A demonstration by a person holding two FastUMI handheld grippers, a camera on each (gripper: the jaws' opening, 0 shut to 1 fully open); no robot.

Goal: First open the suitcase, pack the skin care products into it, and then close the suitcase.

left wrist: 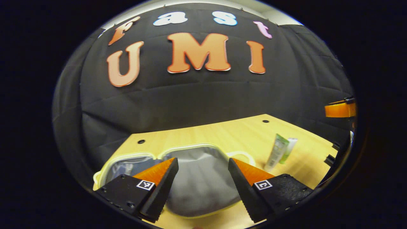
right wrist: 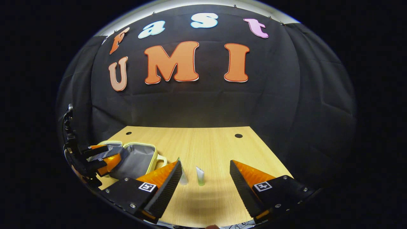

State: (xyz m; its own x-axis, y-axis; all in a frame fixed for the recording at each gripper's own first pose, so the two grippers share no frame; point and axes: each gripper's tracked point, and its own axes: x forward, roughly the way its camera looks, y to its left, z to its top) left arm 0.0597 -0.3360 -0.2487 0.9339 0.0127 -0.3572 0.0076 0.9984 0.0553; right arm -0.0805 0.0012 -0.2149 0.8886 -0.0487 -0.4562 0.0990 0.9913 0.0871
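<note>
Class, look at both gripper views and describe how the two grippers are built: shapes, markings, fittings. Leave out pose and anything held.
Each gripper, left and right, has two wedge-shaped fingers tapering to points, with ridged, saw-toothed inner faces. Each finger sits on a black block fastened with round screws and carrying a small square black-and-white marker. In the right gripper view, the left gripper appears from the side, with a dark body behind it.

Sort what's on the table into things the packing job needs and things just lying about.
For the job:
- suitcase, already open, grey lining showing
- two skin care tubes, out on the wooden table, not yet packed
- left gripper and right gripper, both with jaws open, holding nothing

Just lying about:
- nothing loose; only the round holes in the table
</note>
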